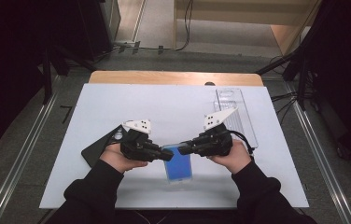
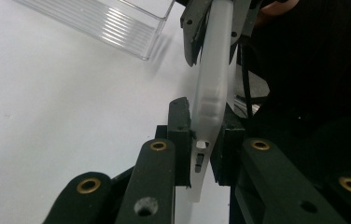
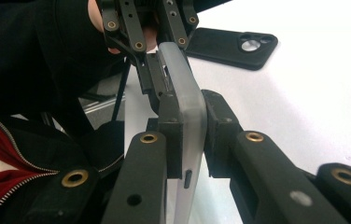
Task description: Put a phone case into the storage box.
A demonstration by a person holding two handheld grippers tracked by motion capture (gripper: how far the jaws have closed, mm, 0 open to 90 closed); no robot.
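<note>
A phone with a blue screen [image 1: 178, 164] in a frosted clear case hangs just above the white mat, near its front edge. My left gripper [image 1: 166, 155] is shut on the phone's left edge and my right gripper [image 1: 186, 148] is shut on its upper right edge. In the left gripper view the phone [image 2: 211, 84] stands edge-on between my own pads [image 2: 180, 140], and the right gripper [image 2: 213, 28] clamps its far end. From the right gripper view, the case's side [image 3: 187, 107] sits between that gripper's pads [image 3: 169, 140], with the left gripper [image 3: 157, 70] pinching the phone beyond.
A black phone case [image 1: 100, 148] lies flat on the mat left of my left hand, also seen as the black phone case [image 3: 232, 46] from the right gripper. A clear plastic tray [image 1: 234, 112] lies at the mat's back right. The white mat [image 1: 141, 107] covers a wooden table.
</note>
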